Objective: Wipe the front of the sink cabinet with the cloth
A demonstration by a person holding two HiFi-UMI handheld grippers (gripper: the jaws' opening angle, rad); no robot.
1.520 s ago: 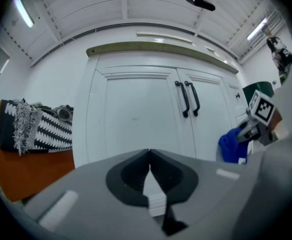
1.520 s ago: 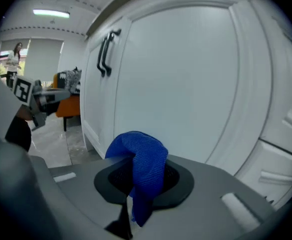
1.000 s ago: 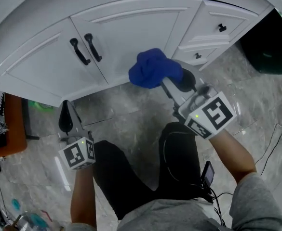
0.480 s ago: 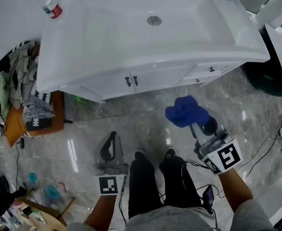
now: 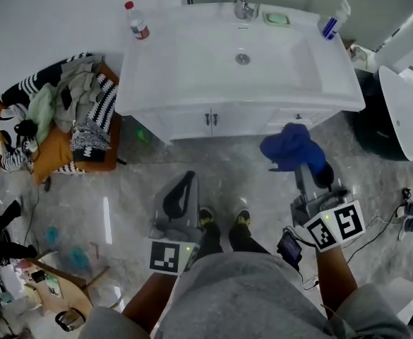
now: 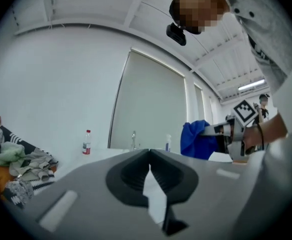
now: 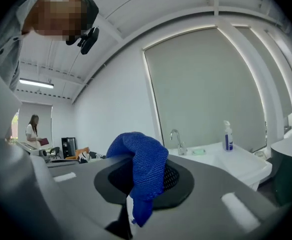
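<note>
The white sink cabinet (image 5: pixel 213 122) stands ahead of me, its doors facing my feet. A blue cloth (image 5: pixel 291 147) hangs bunched from my right gripper (image 5: pixel 301 167), which is shut on it and held in the air well short of the cabinet front, off its right end. In the right gripper view the cloth (image 7: pixel 142 166) drapes over the closed jaws. My left gripper (image 5: pixel 186 179) is shut with nothing in it, held low over the floor in front of the cabinet. The left gripper view shows its jaws meeting, and the cloth (image 6: pixel 195 139) off to the right.
On the sink top (image 5: pixel 185 55) are a faucet (image 5: pixel 243 2), a water bottle (image 5: pixel 137 21), a green soap dish (image 5: pixel 277 19) and a spray bottle (image 5: pixel 333 21). A clothes pile (image 5: pixel 65 104) lies left of the cabinet. A black bin (image 5: pixel 365 122) with a white lid (image 5: pixel 404 111) stands right.
The view has risen from close to the cabinet doors to standing height. Both grippers have drawn back from the cabinet front, the right one still holding the cloth.
</note>
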